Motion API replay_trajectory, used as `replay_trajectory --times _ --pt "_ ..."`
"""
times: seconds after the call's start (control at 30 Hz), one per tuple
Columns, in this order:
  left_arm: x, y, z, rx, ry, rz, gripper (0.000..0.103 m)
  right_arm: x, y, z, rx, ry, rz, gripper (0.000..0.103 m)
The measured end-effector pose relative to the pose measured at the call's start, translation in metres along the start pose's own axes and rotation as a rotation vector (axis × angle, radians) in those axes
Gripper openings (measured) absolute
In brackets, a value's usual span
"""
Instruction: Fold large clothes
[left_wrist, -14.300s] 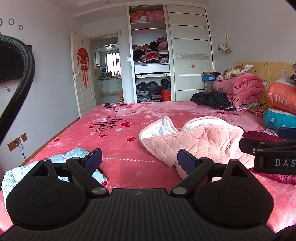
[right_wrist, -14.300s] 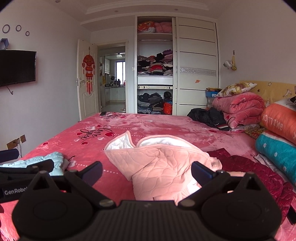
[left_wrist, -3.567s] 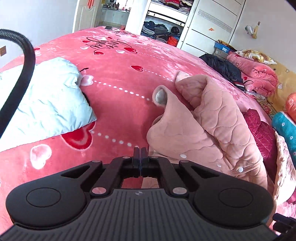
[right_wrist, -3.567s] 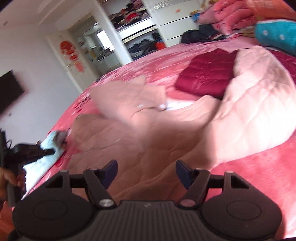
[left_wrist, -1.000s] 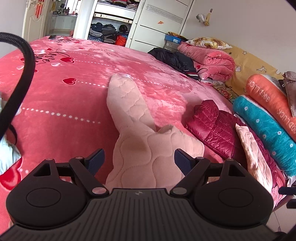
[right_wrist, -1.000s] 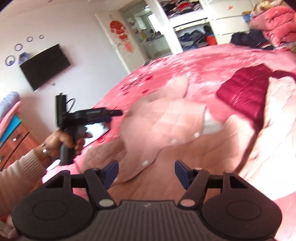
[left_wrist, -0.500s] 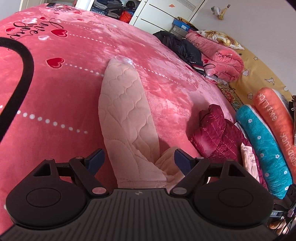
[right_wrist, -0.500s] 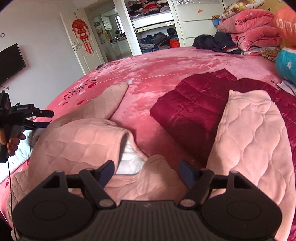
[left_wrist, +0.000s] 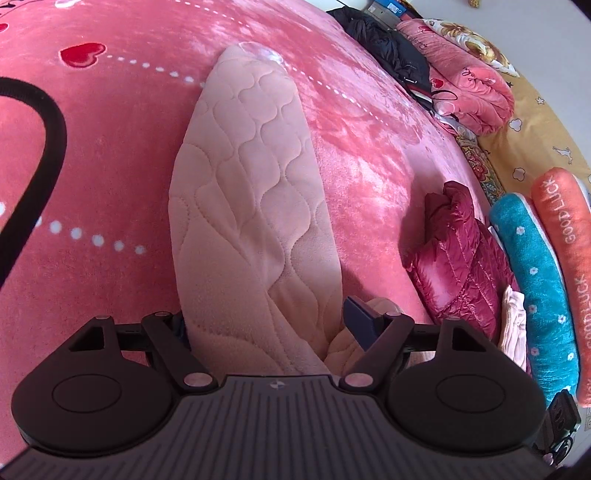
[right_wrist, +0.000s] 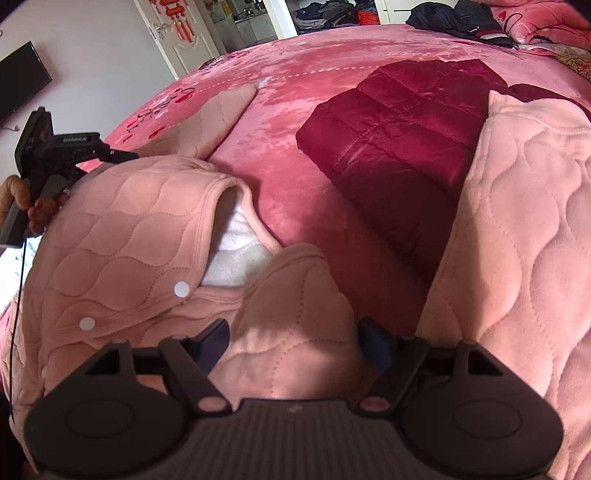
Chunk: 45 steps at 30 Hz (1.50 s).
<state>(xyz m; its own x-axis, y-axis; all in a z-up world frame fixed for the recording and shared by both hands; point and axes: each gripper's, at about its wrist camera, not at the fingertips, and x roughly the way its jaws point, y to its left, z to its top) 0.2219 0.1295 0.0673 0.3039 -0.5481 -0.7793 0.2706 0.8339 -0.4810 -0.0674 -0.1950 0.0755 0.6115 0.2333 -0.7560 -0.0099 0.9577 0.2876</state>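
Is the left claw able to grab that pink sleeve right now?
Probably yes: the left claw has just been closing, the sleeve lies between its jaws, and nothing blocks it.

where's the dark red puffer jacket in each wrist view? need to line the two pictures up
Left wrist: the dark red puffer jacket sits right of centre, bunched, just left of the teal rolled blanket.
Right wrist: the jacket lies upper centre-right, flat, its right side under a pink quilted garment.
Shared landmark: the long pink quilted sleeve, stretched out on the pink bedspread, left of the jacket in both.
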Motion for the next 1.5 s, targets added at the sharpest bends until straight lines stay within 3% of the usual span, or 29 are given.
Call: replay_trajectory --times 0.07,0.13,0.2,0.27,0.3,0.33,0.47,0.57,0.83,1.0,1.1,1.3,1.5 --pt "0.01 -0.002 0.001 -0.001 0.017 0.033 0.073 0.009 -0.003 0.002 -0.001 0.026 -0.003 0.079" --pt "0.017 -0.005 0.0 0.005 0.023 0.063 0.043 0.013 -0.002 0.002 -0.01 0.034 -0.005 0.079" --pt "0.02 -0.007 -0.003 0.02 0.011 0.073 0.035 0.015 0.0 0.0 -0.022 0.04 -0.009 0.075" --pt "0.019 -0.009 -0.005 0.04 -0.018 0.093 0.022 0.015 0.004 -0.001 -0.044 0.05 -0.012 0.061" --pt "0.017 -0.01 -0.006 0.042 -0.034 0.1 0.016 0.014 0.006 -0.001 -0.049 0.052 -0.017 0.058" --pt "0.015 -0.01 -0.006 0.04 -0.055 0.1 0.013 0.013 0.008 -0.001 -0.049 0.055 -0.019 0.051" --pt "0.0 -0.01 -0.01 0.037 -0.136 0.092 0.011 0.008 0.025 -0.001 -0.069 0.039 -0.091 0.027" --pt "-0.015 -0.005 -0.01 0.008 -0.194 0.073 0.01 -0.001 0.049 -0.001 -0.13 -0.009 -0.173 0.02" --pt "-0.072 0.028 0.003 -0.061 -0.342 0.064 0.01 -0.029 0.08 0.034 -0.246 -0.242 -0.36 0.019" --pt "-0.118 0.057 0.016 -0.088 -0.464 0.1 0.01 -0.012 0.093 0.085 -0.299 -0.346 -0.365 0.019" --pt "-0.137 0.07 0.023 -0.078 -0.537 0.159 0.011 0.008 0.106 0.116 -0.334 -0.378 -0.344 0.019" --pt "-0.133 0.095 0.046 -0.11 -0.596 0.249 0.012 0.074 0.128 0.181 -0.404 -0.422 -0.404 0.02" --pt "-0.097 0.1 0.06 -0.073 -0.57 0.351 0.013 0.13 0.132 0.22 -0.403 -0.415 -0.48 0.02"
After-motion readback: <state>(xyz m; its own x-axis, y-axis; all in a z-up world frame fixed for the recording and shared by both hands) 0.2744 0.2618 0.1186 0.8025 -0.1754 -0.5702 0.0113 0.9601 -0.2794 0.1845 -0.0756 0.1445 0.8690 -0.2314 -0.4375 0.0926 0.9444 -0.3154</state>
